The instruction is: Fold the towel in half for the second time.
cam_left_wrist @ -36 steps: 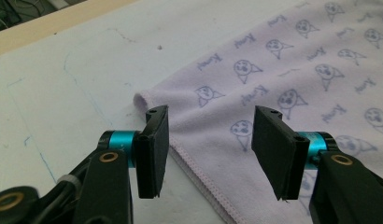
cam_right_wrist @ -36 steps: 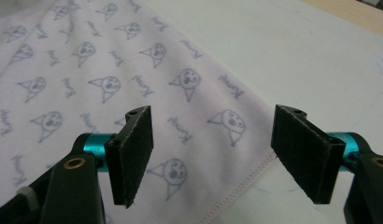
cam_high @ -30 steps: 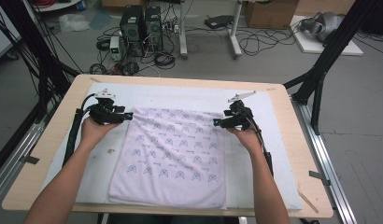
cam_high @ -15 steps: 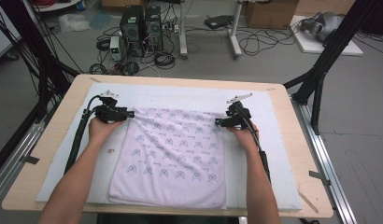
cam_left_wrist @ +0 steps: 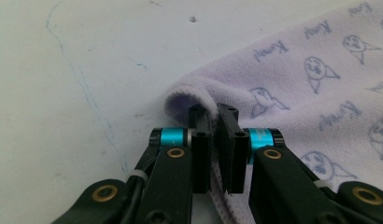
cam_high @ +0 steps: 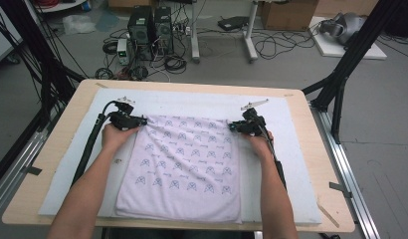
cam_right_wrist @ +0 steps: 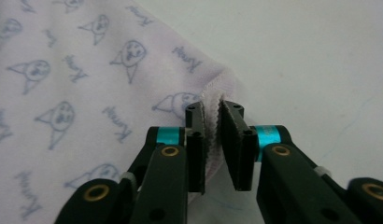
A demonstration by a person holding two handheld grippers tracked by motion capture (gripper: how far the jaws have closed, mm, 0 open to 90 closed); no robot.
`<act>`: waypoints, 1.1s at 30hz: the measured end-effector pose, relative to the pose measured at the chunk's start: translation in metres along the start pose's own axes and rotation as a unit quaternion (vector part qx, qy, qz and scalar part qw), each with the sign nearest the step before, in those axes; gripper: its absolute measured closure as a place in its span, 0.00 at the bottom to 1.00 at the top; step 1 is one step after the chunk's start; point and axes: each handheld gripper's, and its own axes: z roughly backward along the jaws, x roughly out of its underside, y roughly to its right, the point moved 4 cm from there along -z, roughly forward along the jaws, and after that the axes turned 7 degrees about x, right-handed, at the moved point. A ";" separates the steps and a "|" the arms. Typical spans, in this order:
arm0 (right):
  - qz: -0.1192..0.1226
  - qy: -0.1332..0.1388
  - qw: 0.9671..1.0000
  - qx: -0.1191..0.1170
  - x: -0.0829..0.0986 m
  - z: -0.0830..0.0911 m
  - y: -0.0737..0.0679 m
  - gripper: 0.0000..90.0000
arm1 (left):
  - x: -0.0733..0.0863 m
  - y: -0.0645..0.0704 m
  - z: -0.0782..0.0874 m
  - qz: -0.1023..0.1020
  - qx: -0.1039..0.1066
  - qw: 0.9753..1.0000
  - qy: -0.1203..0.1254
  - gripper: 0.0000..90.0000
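A pale lilac cloth (cam_high: 184,164) with blue cat prints lies flat on the white mat (cam_high: 192,102). My left gripper (cam_high: 140,120) is at its far left corner, and my right gripper (cam_high: 233,126) is at its far right corner. In the left gripper view, my left gripper (cam_left_wrist: 213,112) is shut on the rolled hem of the cloth (cam_left_wrist: 320,84). In the right gripper view, my right gripper (cam_right_wrist: 212,108) pinches the thick edge of the cloth (cam_right_wrist: 87,84), with a narrow gap lower down between the jaws.
The mat covers most of a wooden table (cam_high: 62,139). A thin strip (cam_high: 325,209) lies near the table's front right corner. Black frame struts (cam_high: 341,74) stand at both sides. Computer towers (cam_high: 151,25) and cables sit on the floor beyond.
Both grippers have edged slightly toward each other while holding the far corners. The cloth lies much as before.
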 end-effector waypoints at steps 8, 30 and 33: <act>0.003 0.021 1.000 -0.006 -0.008 0.020 0.000 0.93 | -0.012 0.007 0.023 -0.020 0.018 0.999 0.040 0.95; 0.056 0.076 0.991 -0.092 0.052 0.119 -0.082 0.91 | 0.090 0.094 0.117 -0.121 0.102 0.986 0.060 0.94; 0.067 0.050 0.992 -0.092 0.069 0.116 -0.090 0.83 | 0.105 0.098 0.116 -0.127 0.101 0.986 0.035 0.90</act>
